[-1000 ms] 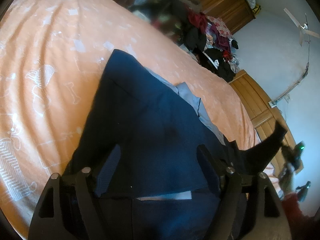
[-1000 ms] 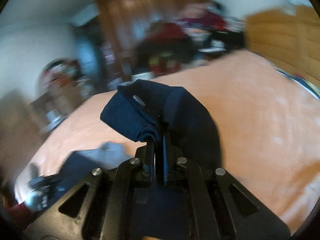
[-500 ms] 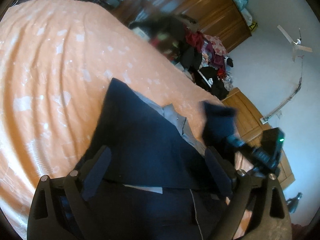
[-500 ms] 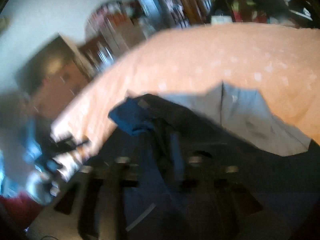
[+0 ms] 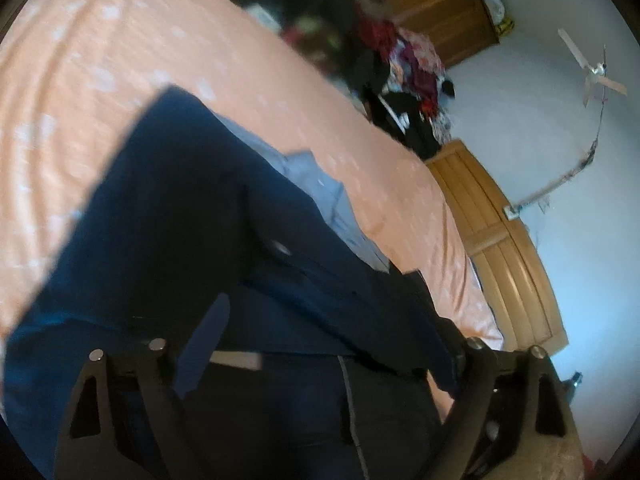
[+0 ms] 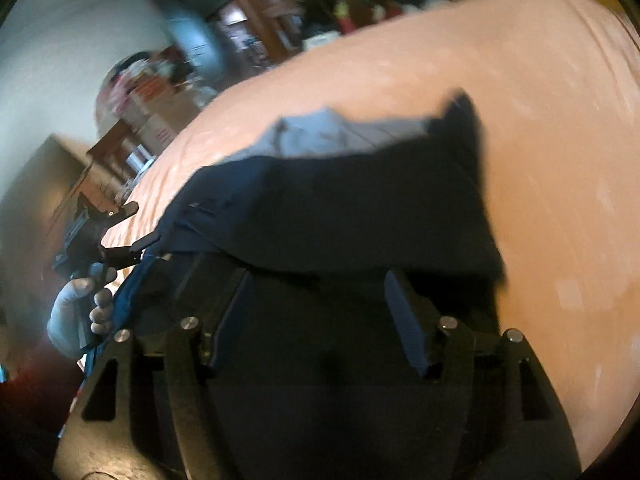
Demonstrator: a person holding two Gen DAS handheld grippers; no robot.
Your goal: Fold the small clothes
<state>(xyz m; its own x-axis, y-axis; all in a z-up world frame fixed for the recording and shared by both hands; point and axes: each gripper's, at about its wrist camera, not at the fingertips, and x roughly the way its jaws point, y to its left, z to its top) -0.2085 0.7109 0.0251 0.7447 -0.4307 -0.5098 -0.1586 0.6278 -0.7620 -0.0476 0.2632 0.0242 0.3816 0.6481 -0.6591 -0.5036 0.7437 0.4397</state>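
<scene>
A dark navy cloth garment (image 5: 192,216) lies on the orange patterned bedsheet (image 5: 100,60), one flap apparently just laid across it. Left tongs (image 5: 320,344) and right tongs (image 6: 320,300) both gape, released. Next: regrip an edge, fold again.
</scene>
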